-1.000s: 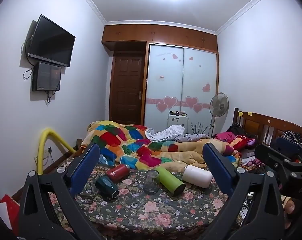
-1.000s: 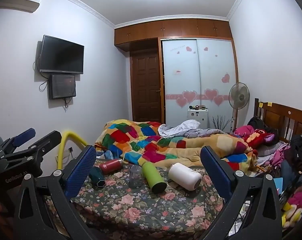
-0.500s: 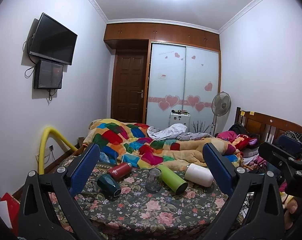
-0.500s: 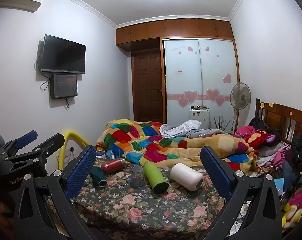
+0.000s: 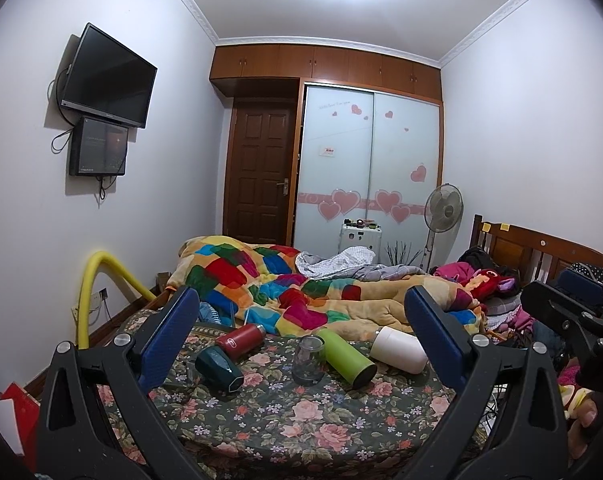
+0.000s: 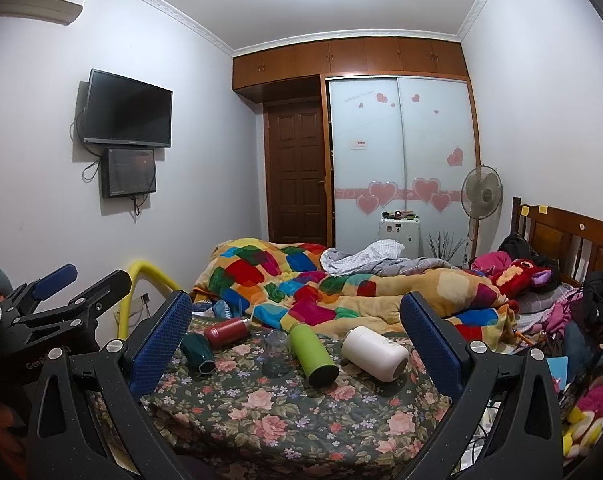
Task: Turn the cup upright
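Observation:
Several cups lie on a floral cloth (image 5: 301,412) on the bed. A white cup (image 5: 399,349) (image 6: 375,353), a green cup (image 5: 345,356) (image 6: 313,355), a red bottle (image 5: 240,335) (image 6: 226,332) and a dark green cup (image 5: 219,369) (image 6: 197,353) lie on their sides. A clear glass (image 5: 308,361) (image 6: 276,353) stands mouth down. My left gripper (image 5: 301,340) is open and empty, well short of the cups. My right gripper (image 6: 297,340) is open and empty, also short of them. Each gripper shows at the edge of the other's view.
A patchwork quilt (image 5: 301,292) is heaped behind the cups. A yellow padded rail (image 5: 97,292) stands at the left. Clothes and toys (image 6: 533,280) pile by the wooden headboard (image 6: 573,236) at right. A fan (image 6: 481,196) and wardrobe stand at the back.
Both grippers have drifted slightly, so the cups sit a little differently in each view. Nothing has been grasped and no cup has moved.

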Available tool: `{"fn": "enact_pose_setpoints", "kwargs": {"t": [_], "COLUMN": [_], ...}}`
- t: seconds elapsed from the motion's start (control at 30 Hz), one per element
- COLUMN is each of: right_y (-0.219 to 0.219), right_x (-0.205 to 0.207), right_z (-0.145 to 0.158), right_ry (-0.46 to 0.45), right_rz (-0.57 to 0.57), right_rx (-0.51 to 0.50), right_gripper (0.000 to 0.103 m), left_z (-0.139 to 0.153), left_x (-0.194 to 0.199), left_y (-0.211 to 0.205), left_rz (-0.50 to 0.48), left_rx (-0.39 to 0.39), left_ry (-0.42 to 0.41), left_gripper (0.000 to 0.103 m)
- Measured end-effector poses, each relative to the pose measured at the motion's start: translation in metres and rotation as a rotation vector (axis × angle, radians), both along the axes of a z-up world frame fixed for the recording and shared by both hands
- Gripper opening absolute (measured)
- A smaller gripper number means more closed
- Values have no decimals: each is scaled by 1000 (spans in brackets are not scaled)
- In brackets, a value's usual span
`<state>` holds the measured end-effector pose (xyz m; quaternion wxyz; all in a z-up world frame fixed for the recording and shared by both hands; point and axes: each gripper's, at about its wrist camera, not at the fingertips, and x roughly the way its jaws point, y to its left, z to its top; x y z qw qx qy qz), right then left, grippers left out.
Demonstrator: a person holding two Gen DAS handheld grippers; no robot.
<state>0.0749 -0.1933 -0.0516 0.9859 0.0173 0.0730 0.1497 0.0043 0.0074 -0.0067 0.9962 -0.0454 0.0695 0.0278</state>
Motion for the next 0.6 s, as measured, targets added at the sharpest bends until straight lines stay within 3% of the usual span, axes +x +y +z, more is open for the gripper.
{"fn": "enact_pose_setpoints", "kwargs": {"t": [0.6], "right_y": [0], "right_x": [0], "right_z": [1], "right_ry": [0], "right_rz": [-1], "right_rx": [-2], "right_gripper": [103], "left_z": [-1], "left_x": [-1], "left_y": [2], "left_rz": [0], "left_rx": [-3], "left_ry": [0], "left_gripper": [103]}}
